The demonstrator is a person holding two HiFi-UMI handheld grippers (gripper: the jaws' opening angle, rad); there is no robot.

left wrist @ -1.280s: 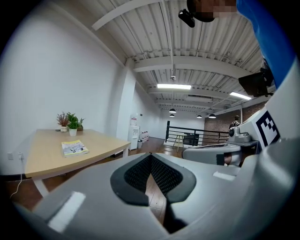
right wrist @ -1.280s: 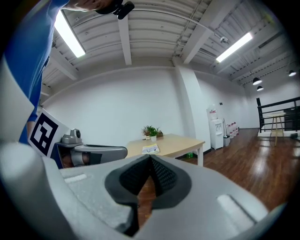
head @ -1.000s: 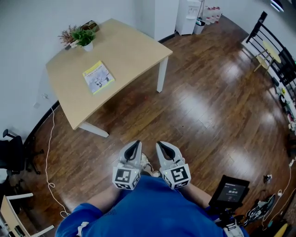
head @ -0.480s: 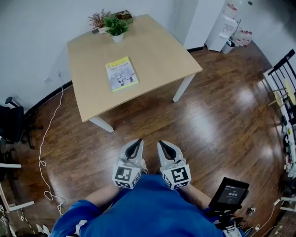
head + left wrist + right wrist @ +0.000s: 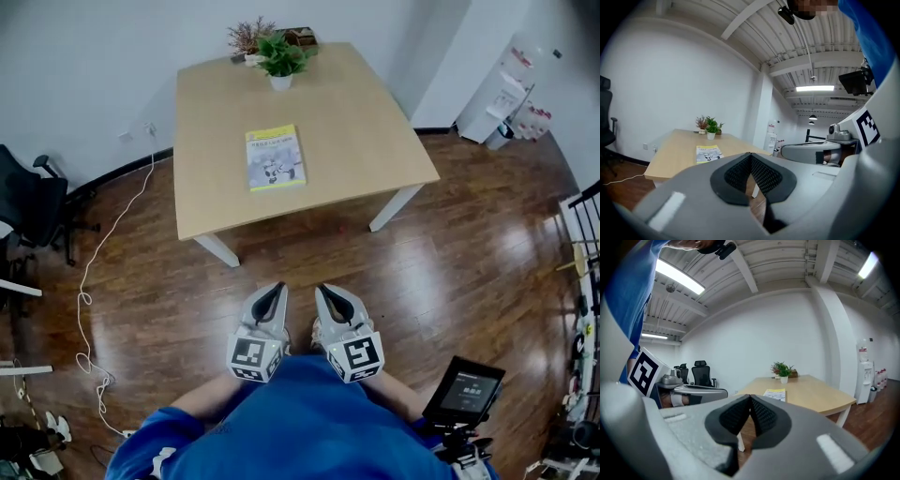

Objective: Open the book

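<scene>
Light wood table (image 5: 356, 122) stands on the dark plank floor (image 5: 450, 262) against the white wall, well ahead of the person. Left gripper (image 5: 276, 287) and right gripper (image 5: 324, 289) are held low and close to the blue-shirted torso, side by side, near each other but not touching, both over bare floor short of the table's near edge and pointing roughly level towards the table. Left jaws are fully together, the dark ribbed pads meeting at the tip with nothing between them; right jaws likewise pressed together and empty (each gripper view shows only table and room past the tips). The book (image 5: 275, 158) lies closed and flat, yellow cover up, left of the tabletop's centre, well apart from both grippers. A small potted plant (image 5: 281, 61) sits at the table's far edge.
</scene>
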